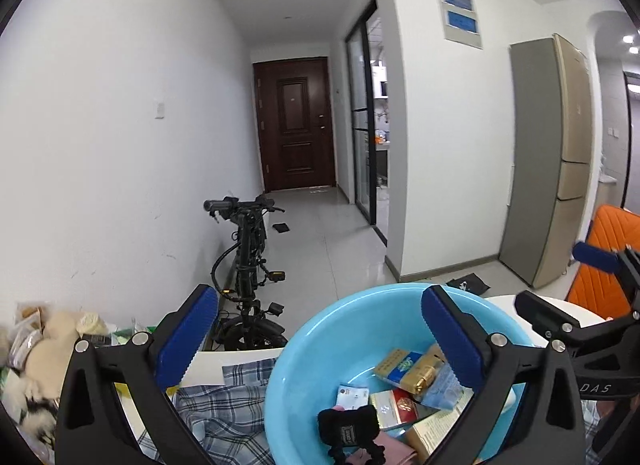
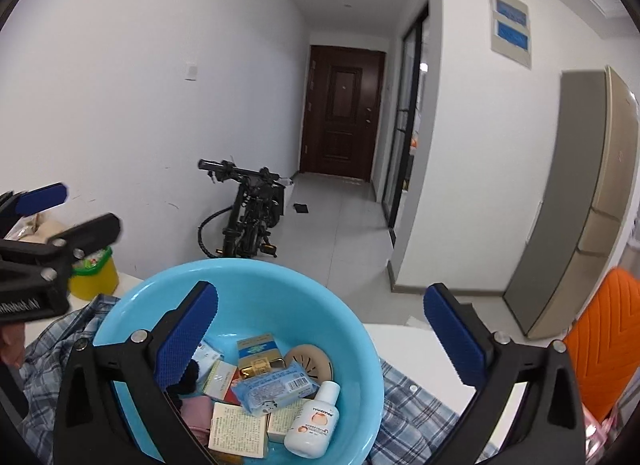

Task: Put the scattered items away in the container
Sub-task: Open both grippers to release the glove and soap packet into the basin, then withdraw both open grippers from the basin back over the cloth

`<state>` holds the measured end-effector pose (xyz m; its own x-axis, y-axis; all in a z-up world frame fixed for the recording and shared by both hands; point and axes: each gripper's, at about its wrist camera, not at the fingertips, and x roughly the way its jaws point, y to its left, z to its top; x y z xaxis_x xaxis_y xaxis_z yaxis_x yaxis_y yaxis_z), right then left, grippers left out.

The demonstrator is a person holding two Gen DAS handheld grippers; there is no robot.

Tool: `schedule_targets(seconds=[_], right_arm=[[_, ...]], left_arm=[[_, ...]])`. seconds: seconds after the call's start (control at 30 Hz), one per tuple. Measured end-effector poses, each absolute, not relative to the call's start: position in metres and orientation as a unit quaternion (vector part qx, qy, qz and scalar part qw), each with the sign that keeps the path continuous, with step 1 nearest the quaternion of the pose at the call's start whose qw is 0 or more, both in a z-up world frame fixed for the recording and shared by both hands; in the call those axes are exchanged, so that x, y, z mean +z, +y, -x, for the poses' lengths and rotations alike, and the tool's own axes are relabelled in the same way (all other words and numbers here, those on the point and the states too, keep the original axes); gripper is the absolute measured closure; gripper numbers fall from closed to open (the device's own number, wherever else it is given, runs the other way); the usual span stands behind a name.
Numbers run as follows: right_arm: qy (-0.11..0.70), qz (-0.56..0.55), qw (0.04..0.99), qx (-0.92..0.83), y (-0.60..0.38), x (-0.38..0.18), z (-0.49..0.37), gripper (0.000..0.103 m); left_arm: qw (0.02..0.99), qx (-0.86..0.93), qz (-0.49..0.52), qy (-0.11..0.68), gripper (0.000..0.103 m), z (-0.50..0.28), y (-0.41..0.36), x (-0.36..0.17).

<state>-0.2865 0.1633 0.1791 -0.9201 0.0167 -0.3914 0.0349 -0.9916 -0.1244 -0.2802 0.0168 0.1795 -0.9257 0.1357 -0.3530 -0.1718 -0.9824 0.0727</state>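
A light blue basin [image 1: 360,293] [image 2: 240,265] stands on a plaid shirt [image 1: 216,405] on the white table [image 2: 400,337]. In it lie several small boxes, a tissue pack [image 2: 276,385], a white bottle [image 2: 314,421], a gold pack [image 1: 420,375] and a black scrunchie [image 1: 348,425]. My left gripper [image 1: 320,339] hangs open above the basin's left side, nothing between its blue pads. Over the basin's right side my right gripper [image 2: 322,335] is open and empty too. Each gripper shows in the other's view, the right gripper [image 1: 572,285] and the left gripper [image 2: 66,217].
Snack bags [image 1: 36,341] and a yellow tub [image 2: 94,277] sit on the table to the left. An orange chair [image 2: 608,345] stands at the right. Beyond the table are a folding bike [image 1: 248,265] by the wall, a fridge [image 1: 552,161] and a hallway floor.
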Motion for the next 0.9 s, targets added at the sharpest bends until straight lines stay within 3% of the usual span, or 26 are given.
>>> schedule_targets(seconds=[0.2,0.57,0.9], right_arm=[[0.086,-0.165,0.015,-0.982,0.151,0.198,0.262,0.000],[0.036,-0.147,0.055,-0.987,0.166,0.187,0.181,0.000],[-0.031,-0.132,0.111,-0.985,0.185,0.169,0.082,0.000]], left_arm=[[0.099,0.984,0.142,0.035,0.000,0.249,0.027,0.193],[0.079,0.990,0.108,0.039,0.000,0.152,0.018,0.194],[0.080,0.987,0.138,-0.014,0.000,0.074,-0.010,0.165]])
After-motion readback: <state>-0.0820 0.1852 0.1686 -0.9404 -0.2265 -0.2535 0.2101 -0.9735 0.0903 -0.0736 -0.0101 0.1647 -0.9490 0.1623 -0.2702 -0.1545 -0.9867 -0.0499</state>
